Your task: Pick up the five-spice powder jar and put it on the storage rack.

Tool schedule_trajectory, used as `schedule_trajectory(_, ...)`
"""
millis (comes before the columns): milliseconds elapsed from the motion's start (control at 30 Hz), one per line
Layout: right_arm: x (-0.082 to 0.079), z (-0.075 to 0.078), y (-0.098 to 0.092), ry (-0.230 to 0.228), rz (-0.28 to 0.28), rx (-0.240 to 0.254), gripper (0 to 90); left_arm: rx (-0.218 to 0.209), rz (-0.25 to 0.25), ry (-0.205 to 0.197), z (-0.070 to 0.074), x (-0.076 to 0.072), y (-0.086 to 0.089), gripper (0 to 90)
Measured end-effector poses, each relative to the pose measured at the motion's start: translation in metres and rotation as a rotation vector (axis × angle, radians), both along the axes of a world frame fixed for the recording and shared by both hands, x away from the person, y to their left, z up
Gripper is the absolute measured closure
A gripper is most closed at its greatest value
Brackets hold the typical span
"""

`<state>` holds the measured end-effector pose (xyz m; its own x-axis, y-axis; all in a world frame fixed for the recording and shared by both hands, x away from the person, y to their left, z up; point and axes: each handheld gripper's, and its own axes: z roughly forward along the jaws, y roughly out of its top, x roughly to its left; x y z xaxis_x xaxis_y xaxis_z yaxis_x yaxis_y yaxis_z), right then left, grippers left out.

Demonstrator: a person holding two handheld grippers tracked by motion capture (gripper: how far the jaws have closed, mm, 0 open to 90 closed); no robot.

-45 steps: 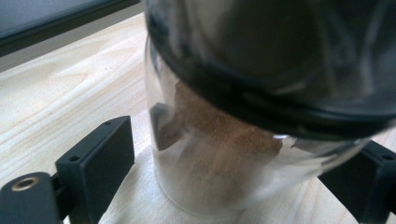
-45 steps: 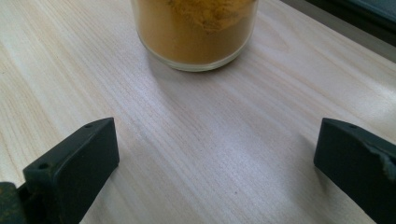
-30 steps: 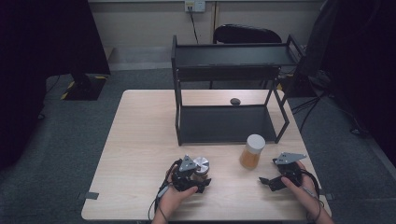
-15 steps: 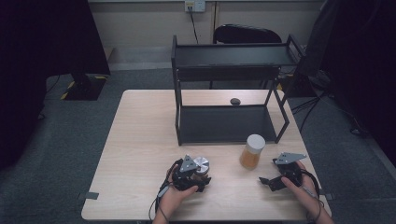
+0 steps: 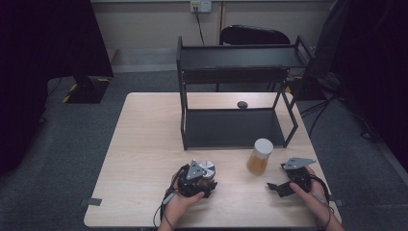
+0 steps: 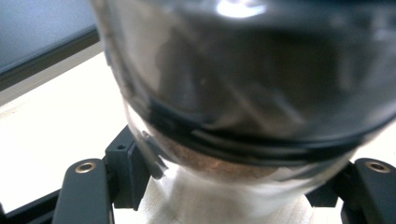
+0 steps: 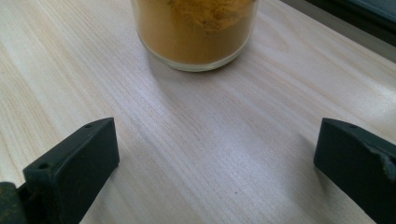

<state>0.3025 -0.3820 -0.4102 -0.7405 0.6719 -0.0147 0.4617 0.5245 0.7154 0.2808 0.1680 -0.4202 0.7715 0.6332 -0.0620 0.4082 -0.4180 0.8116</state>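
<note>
Jar (image 6: 243, 93) between left gripper (image 6: 233, 186) jaws, apparently clamped.

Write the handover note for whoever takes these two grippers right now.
Left gripper: jaws have just been closing, now shut on the silver-lidded glass jar, which stands on the table near the front edge.
Right gripper: open, holding nothing, aimed at the orange-powder jar, apart from it.
Black two-tier shelf: no jars on either tier.
Done: left grasp.
Left, probably: lift that jar, grasp the orange one, likely shelve both.
</note>
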Motion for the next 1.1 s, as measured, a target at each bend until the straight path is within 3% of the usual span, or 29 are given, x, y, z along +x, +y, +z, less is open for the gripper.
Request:
schedule_trajectory(400, 0.000, 0.000, 0.000, 0.000, 0.000, 0.000, 0.0, 0.002, 0.007, -0.007, 0.009, 0.007, -0.003, 31.4)
schedule_trajectory(567, 0.000, 0.000, 0.000, 0.000, 0.000, 0.001, 0.0, -0.019, 0.014, -0.005, 0.012, 0.012, -0.002, 31.5)
schedule_trajectory(633, 0.000, 0.000, 0.000, 0.000, 0.000, 0.000, 0.0, -0.035, 0.024, -0.001, 0.014, 0.016, -0.001, 31.5)
schedule_trajectory(1100, 0.000, 0.000, 0.000, 0.000, 0.000, 0.000, 0.0, -0.042, 0.018, -0.007, 0.035, 0.039, -0.010, 31.5)
